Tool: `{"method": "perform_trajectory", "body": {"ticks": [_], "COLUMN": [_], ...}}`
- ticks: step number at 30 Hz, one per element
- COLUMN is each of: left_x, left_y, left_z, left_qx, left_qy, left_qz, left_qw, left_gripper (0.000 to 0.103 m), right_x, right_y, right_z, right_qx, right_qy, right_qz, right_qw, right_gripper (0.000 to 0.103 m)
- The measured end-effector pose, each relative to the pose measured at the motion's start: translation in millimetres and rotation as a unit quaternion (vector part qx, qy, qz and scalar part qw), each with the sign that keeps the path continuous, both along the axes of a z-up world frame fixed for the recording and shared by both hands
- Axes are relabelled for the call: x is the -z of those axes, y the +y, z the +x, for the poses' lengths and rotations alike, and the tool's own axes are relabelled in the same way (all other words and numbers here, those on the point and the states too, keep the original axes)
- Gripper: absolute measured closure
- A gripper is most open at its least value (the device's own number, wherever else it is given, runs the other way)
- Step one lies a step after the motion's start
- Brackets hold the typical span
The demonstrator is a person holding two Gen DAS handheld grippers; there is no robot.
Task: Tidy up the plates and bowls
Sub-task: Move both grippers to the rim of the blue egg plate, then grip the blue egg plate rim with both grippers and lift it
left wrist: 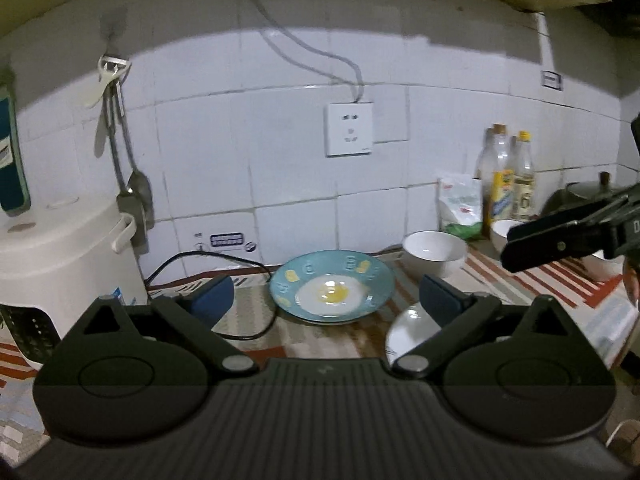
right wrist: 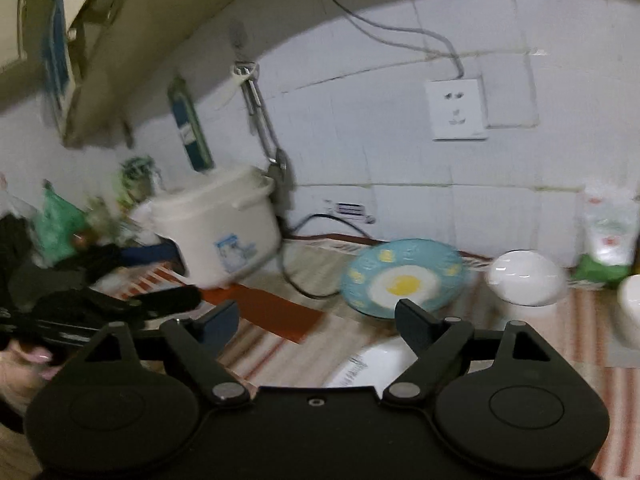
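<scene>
A blue plate (left wrist: 372, 276) (right wrist: 404, 276) printed with a fried egg lies on the striped cloth near the tiled wall. My left gripper (left wrist: 326, 300) hovers in front of it, open, with nothing between its fingers. A white plate (left wrist: 408, 328) (right wrist: 376, 364) lies nearer, partly hidden under the right-hand fingers of both grippers. Right of the blue plate stands a white bowl (left wrist: 434, 252) (right wrist: 524, 280), and a second white bowl (left wrist: 504, 232) (right wrist: 630, 308) stands beyond it. My right gripper (right wrist: 318, 320) is open and empty above the cloth; one of its fingers (left wrist: 560, 240) shows at the right of the left wrist view.
A white rice cooker (left wrist: 60, 252) (right wrist: 216, 232) stands at the left, its black cord (left wrist: 240, 264) trailing toward the blue plate. Two bottles (left wrist: 508, 176), a bag (left wrist: 460, 208) and a lidded pot (left wrist: 588, 192) line the back right. A cupboard hangs overhead.
</scene>
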State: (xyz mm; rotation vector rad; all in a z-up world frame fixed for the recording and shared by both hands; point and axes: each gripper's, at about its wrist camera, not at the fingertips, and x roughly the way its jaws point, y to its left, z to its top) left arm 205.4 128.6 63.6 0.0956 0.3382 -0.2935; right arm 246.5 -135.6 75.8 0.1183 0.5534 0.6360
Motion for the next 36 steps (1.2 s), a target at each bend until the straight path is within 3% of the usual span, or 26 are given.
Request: {"method": "perform_trajectory", "body": {"ticks": [4,9,13,16,19,24,26,36], "left_x": [10,28,48,63,76,91,95,116], "left_y": [14,21,21,16,11,9,9,7], "left_z": [34,79,123,145,168,206,219,262], "left_qx": [0.000,0.006,0.014,0.013,0.000,-0.023,-0.029,-0.045], "left_qy": [0.027,0.058,0.117,0.133,0.149,0.192,0.203,0.226], "left_qz": [-0.019,-0.031,-0.048,-0.036,-0.030,-0.036,-0.041,-0.038], "left_qw": [0.9994,0.9978,0.9918,0.9903,0.9884,0.9805,0.9779,0.9725], "left_gripper": [0.002,0.003,0.005,0.006,0.008,0.022,0.034,0.050], "right_x": [11,31,51,64,75,88,93,105], "right_y": [14,20,19,19,21,19,18,29], "right_z": [37,89,127,146,163,182,190,210], "right_qx": [-0.001,0.016,0.037,0.055,0.076,0.097,0.107,0.143], "right_qy": [0.018,0.061,0.100,0.114,0.123,0.128,0.137,0.120], "right_qz": [-0.043,-0.052,-0.051,-0.055,-0.062,-0.075,-0.076,-0.124], "right_qw": [0.999,0.997,0.993,0.990,0.987,0.984,0.982,0.975], "right_gripper": [0.015,0.015,0.016,0.016,0.022,0.033,0.034,0.036]}}
